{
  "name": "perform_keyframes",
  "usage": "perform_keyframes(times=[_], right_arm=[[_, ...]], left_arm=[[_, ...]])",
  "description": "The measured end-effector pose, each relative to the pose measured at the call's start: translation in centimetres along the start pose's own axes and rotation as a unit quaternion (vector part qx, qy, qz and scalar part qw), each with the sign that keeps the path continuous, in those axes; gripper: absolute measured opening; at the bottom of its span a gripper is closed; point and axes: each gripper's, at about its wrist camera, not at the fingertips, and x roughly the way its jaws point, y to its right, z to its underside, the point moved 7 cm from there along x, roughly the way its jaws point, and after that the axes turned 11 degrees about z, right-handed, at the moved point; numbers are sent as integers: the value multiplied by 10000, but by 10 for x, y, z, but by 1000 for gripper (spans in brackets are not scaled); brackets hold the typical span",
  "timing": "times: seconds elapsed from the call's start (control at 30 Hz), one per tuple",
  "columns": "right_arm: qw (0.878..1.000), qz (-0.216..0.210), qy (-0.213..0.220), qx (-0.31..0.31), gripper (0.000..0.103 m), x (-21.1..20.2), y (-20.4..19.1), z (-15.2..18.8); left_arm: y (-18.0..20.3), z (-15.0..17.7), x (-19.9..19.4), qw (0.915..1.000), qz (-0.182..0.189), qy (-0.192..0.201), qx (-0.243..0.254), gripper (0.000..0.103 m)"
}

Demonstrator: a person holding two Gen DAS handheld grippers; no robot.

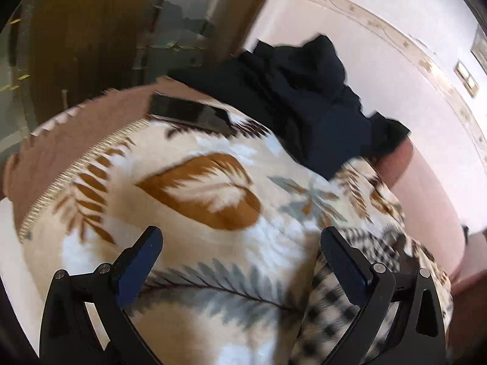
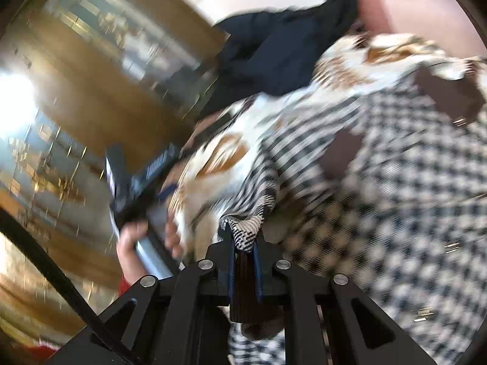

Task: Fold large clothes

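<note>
Blur smears the checked garment (image 2: 380,182) pinched in the right hand-held gripper (image 2: 245,243); left hand-held gripper (image 1: 240,258) gapes empty.

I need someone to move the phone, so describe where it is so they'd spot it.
Start at the leaf-patterned blanket covering the bed. Follow it to its far fringed edge, left of the dark navy garment. The phone lies there: the only flat, glossy black slab among soft fabrics.
</note>
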Motion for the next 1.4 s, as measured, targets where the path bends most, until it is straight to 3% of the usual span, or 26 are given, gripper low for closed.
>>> perform_keyframes(times=[0.17,0.27,0.43,0.57,0.63,0.73,0.8,0.87,0.93,1.1,1.13,1.23,1.33,1.4], right_arm=[[9941,1004,102,387,11,-22,72,-20],[9798,1958,107,400,10,-28,123,-26],[9401,3377,-143,450,10,-25,217,-42],[9052,4213,-287,478,10,-15,257,-53],[8806,4700,-360,484,11,-8,276,-61],[8577,5074,-437,700,18,-9,296,-63],[8533,5143,-299,804,21,-17,297,-65],[8580,5065,44,851,26,-31,290,-73],[8749,4752,344,862,33,-47,273,-79],[9304,3494,573,948,43,-67,229,-58],[9461,3054,520,947,43,-64,217,-47],[9726,2126,390,855,43,-45,179,-25],[9888,1349,151,623,43,-4,135,-9],[9898,1361,64,406,40,30,115,-6]], left_arm=[[28,20,20,9985,368,-393,108,103],[44,29,29,9969,520,-557,190,103],[70,43,42,9942,633,-746,437,103],[92,54,51,9908,674,-868,785,103],[103,61,58,9885,686,-953,957,103],[117,70,68,9850,677,-1097,1146,103],[123,76,73,9830,711,-1198,1193,103],[130,82,76,9802,797,-1312,1247,103],[137,86,78,9776,862,-1380,1333,103],[153,93,64,9720,1312,-1443,1310,103],[156,95,59,9698,1455,-1491,1264,103],[158,93,45,9712,1514,-1309,1290,103],[152,79,32,9779,1232,-853,1455,103],[144,68,29,9815,1019,-643,1486,103]])
